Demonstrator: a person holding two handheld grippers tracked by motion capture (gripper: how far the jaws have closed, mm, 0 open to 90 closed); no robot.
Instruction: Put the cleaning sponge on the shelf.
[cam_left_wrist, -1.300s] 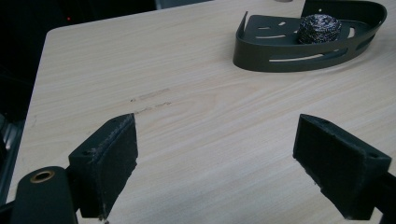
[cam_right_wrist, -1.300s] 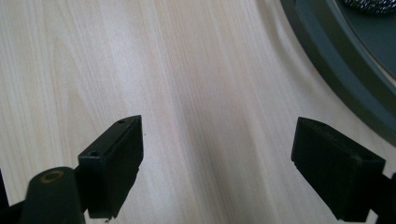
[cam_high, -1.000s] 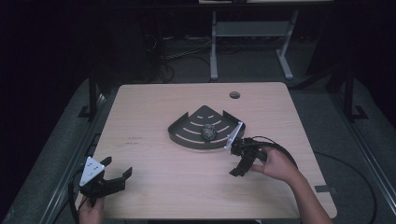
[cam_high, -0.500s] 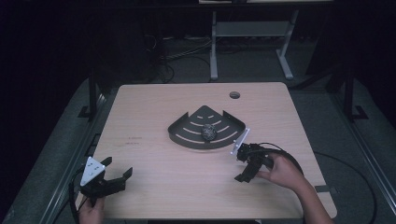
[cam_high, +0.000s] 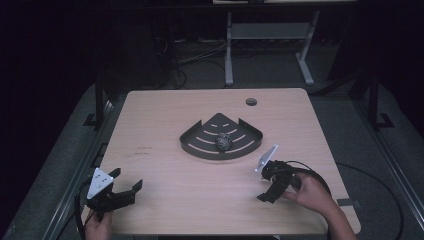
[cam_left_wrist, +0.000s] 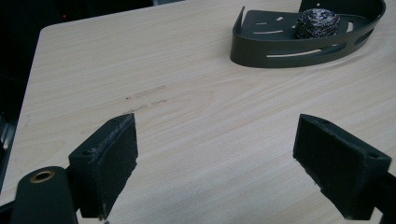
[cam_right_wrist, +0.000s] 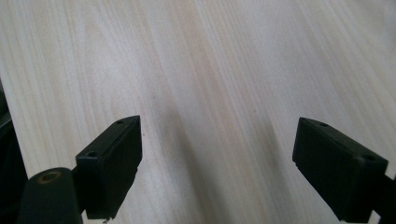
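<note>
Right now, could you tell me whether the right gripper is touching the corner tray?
Apart: the high view shows bare table between the right gripper and the corner tray.

The high view looks forward and down from above the person's side, taking in the whole table (cam_high: 165, 130) from well off. The left gripper view sits low and close behind its jaws, facing across the table toward the curved tray (cam_left_wrist: 299, 49) well beyond them; the high view shares that tray (cam_high: 192, 145). The right gripper view looks steeply down, very near bare wood between its jaws.
</note>
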